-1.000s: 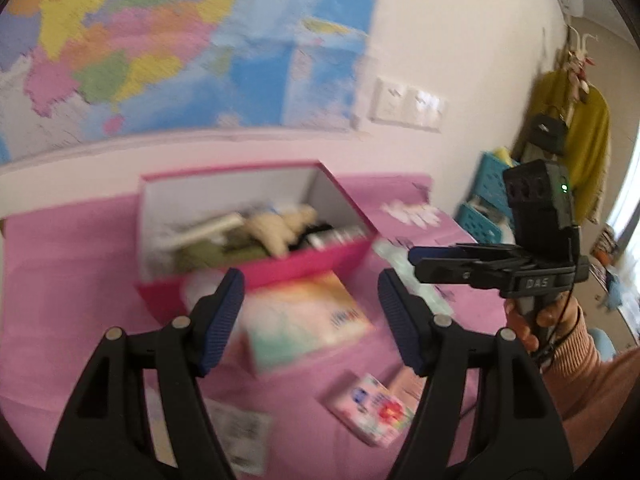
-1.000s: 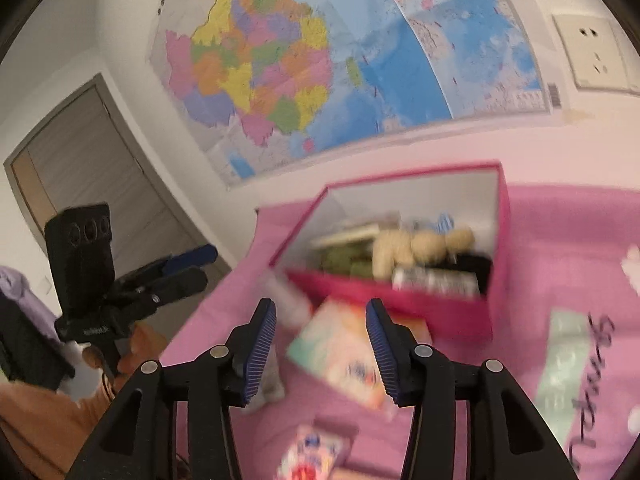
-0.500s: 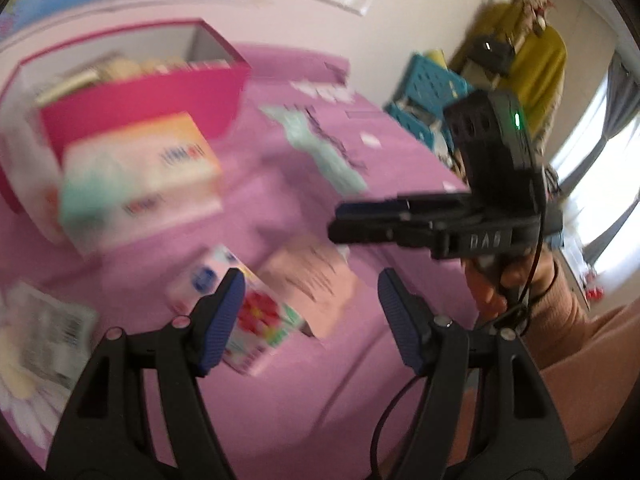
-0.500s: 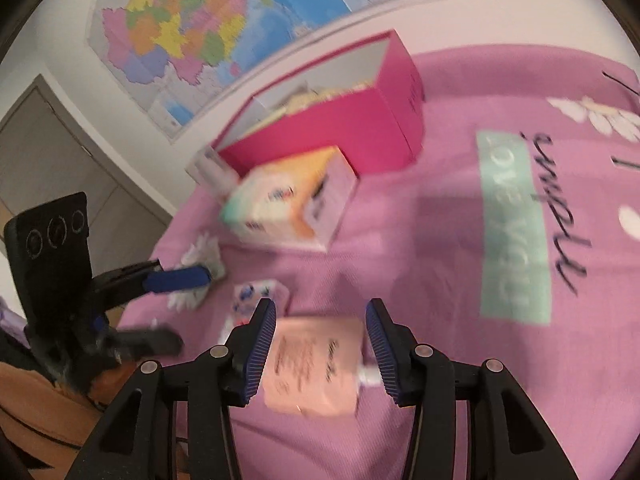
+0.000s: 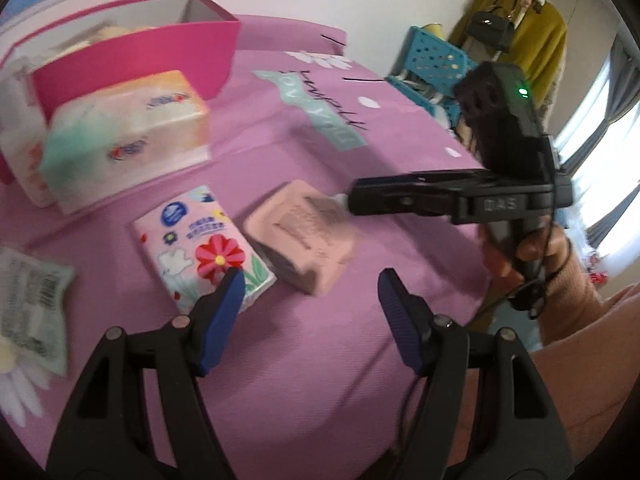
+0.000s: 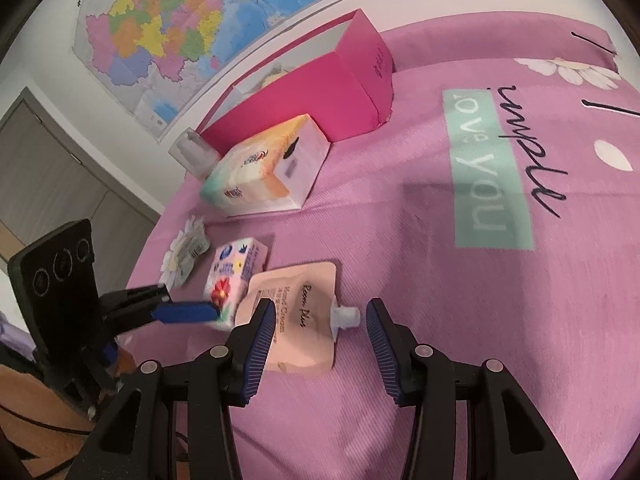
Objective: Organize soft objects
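Note:
On the pink bedspread lie a flowered tissue pack, a peach hand-cream pouch and a large tissue pack. My left gripper is open just above the spread; its left finger is at the flowered pack's near corner and the pouch lies ahead of it. In the right wrist view my right gripper is open over the pouch, whose white spout shows between the fingers. Nothing is gripped. The left gripper reaches in at the flowered pack.
A pink open box with things inside stands behind the large tissue pack, by the wall map. A green-white packet lies at the left. Blue crates and hanging clothes stand past the bed. A person's sleeve shows at right.
Both grippers have come down and tipped toward the bedspread, from facing the box and map to hovering over the flowered pack and pouch. Their openings look the same.

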{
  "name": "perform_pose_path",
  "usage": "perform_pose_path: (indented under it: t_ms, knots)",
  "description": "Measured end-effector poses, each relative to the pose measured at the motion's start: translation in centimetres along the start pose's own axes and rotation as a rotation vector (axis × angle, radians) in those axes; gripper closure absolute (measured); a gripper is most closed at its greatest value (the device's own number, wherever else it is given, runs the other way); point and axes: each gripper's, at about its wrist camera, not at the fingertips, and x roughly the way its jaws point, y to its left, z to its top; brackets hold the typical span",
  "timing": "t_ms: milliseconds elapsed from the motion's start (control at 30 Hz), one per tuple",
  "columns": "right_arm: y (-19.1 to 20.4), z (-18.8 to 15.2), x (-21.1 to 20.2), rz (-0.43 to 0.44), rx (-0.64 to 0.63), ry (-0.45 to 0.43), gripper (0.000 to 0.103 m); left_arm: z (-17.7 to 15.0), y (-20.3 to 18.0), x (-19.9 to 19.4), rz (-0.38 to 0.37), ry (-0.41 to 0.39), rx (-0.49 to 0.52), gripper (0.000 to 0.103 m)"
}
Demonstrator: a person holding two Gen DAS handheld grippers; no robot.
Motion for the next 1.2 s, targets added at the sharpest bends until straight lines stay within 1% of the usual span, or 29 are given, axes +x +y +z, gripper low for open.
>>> perform_pose_path:
  t_ms: [100, 167, 200, 233, 300, 367, 467, 533, 567, 600, 633, 667, 700, 733, 867, 933, 1000, 1100, 1200]
  knots:
    - [0.0, -0.4, -0.3, 0.004, 0.0, 0.0, 0.055, 0.2, 0.6, 0.0, 0.08, -0.005, 0.007, 0.033]
    - [-0.1, -0.7, -0.4, 0.007, 0.001, -0.001, 0.055, 0.4, 1.0, 0.0, 0.11, -0.008, -0.004, 0.033]
    - [0.0, -0.8, -0.5, 0.009, 0.0, 0.0, 0.055, 0.5, 1.3, -0.1, 0.135, -0.009, -0.013, 0.033]
    - [-0.1, -0.9, -0.4, 0.011, -0.002, 0.002, 0.055, 0.7, 1.5, -0.2, 0.143, -0.011, -0.027, 0.033]
    - [0.1, -1.2, -0.3, 0.016, -0.006, 0.007, 0.055, 0.9, 1.6, -0.7, 0.066, -0.02, -0.054, 0.033]
    - [0.4, -1.4, 0.0, 0.027, -0.014, 0.015, 0.055, 0.9, 0.9, -0.9, 0.008, -0.025, -0.048, 0.033]
    - [0.6, -1.4, 0.4, 0.037, -0.018, 0.013, 0.055, 0.8, -0.5, 0.3, -0.056, 0.012, -0.029, 0.033]
    - [0.8, -1.5, 0.6, 0.048, -0.018, 0.013, 0.054, 0.8, -1.0, 1.6, -0.047, 0.044, -0.025, 0.033]
    - [0.8, -1.5, 0.6, 0.052, -0.017, 0.011, 0.054, 0.8, -1.1, 2.0, -0.042, 0.058, -0.028, 0.038]
    - [0.9, -1.6, 0.6, 0.054, -0.017, 0.009, 0.054, 0.8, -0.9, 2.8, -0.05, 0.081, -0.04, 0.047]
    - [0.9, -1.6, 0.6, 0.058, -0.016, 0.008, 0.054, 0.9, -0.7, 3.2, -0.058, 0.095, -0.051, 0.051]
    - [0.8, -1.6, 0.6, 0.063, -0.013, 0.006, 0.054, 0.8, -0.5, 3.4, -0.066, 0.105, -0.061, 0.057]
    - [0.7, -1.6, 0.6, 0.072, -0.006, 0.005, 0.054, 0.9, -0.3, 3.6, -0.073, 0.105, -0.072, 0.061]
    - [0.7, -1.6, 0.6, 0.079, -0.004, 0.004, 0.054, 0.9, -0.2, 3.6, -0.078, 0.102, -0.078, 0.063]
    - [0.9, -1.5, 1.0, 0.095, -0.011, -0.002, 0.054, 1.1, -0.1, 3.4, -0.07, 0.099, -0.089, 0.064]
    - [1.0, -1.5, 1.1, 0.094, -0.007, -0.008, 0.06, 0.9, 0.2, 3.1, -0.073, 0.097, -0.095, 0.064]
    - [1.0, -1.4, 1.2, 0.097, -0.005, -0.007, 0.062, 0.8, 0.3, 2.7, -0.071, 0.092, -0.096, 0.064]
    - [1.1, -1.3, 0.9, 0.118, 0.002, -0.018, 0.062, 1.3, 0.2, 2.0, -0.067, 0.067, -0.087, 0.064]
    - [1.8, -0.7, 0.2, 0.111, -0.024, -0.037, 0.062, 2.0, 0.2, 0.4, -0.058, 0.024, -0.071, 0.064]
